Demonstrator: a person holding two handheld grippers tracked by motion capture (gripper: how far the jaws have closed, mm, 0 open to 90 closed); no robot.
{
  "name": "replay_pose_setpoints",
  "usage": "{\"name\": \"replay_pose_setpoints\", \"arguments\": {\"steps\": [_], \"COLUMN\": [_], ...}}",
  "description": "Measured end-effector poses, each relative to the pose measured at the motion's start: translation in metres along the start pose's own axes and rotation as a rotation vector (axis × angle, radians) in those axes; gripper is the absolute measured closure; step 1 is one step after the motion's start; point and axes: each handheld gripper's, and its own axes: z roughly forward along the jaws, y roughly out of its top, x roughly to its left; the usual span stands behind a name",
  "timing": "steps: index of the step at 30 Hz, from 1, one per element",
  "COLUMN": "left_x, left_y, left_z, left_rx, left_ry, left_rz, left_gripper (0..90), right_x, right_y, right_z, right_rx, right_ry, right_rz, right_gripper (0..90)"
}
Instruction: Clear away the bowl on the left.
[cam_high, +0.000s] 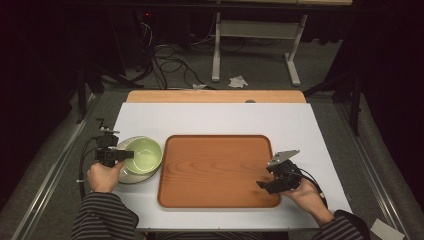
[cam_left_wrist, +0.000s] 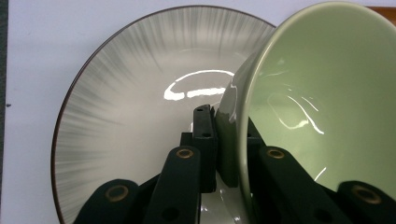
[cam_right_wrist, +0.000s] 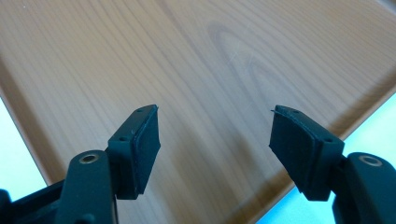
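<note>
At the left of the white table (cam_high: 215, 117), a shiny green bowl (cam_high: 145, 152) is pinched by its thin rim between the jaws of the left gripper (cam_high: 122, 154). The bowl is tipped up over a round grey plate (cam_left_wrist: 135, 93) with fine streaks and a dark edge. The flat wooden tray (cam_high: 215, 170) is bare, so nothing seems to be moved onto it yet. Over the tray's near right corner, the right gripper (cam_high: 264, 185) is held wide apart and empty.
</note>
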Motion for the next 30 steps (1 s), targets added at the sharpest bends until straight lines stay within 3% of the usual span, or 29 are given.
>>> {"name": "replay_pose_setpoints", "arguments": {"steps": [5,11,14,20,30], "left_x": [-0.003,-0.007,-0.014,-0.027,-0.039], "left_y": [0.003,0.003,0.006,0.007,0.010], "left_z": [-0.003,-0.013,-0.018,-0.018,-0.017], "left_rx": [-0.018,-0.061,-0.081,-0.078,-0.074], "left_ry": [-0.001,-0.027,-0.051,-0.072,-0.105], "left_rz": [0.008,0.014,0.039,0.079,0.105], "left_gripper": [83.8,83.8,83.7,83.7,83.6], "right_x": [-0.001,0.000,-0.001,0.001,-0.001], "right_y": [0.000,0.000,0.000,0.000,0.000], "right_z": [0.000,0.000,0.000,0.001,0.001], "right_rx": [0.002,0.005,0.001,0.007,0.007], "right_ry": [-0.004,-0.004,-0.008,-0.012,-0.008], "right_rz": [-0.002,-0.003,0.000,-0.004,-0.002], "right_gripper": [34.8,34.7,34.8,34.8,34.8]}}
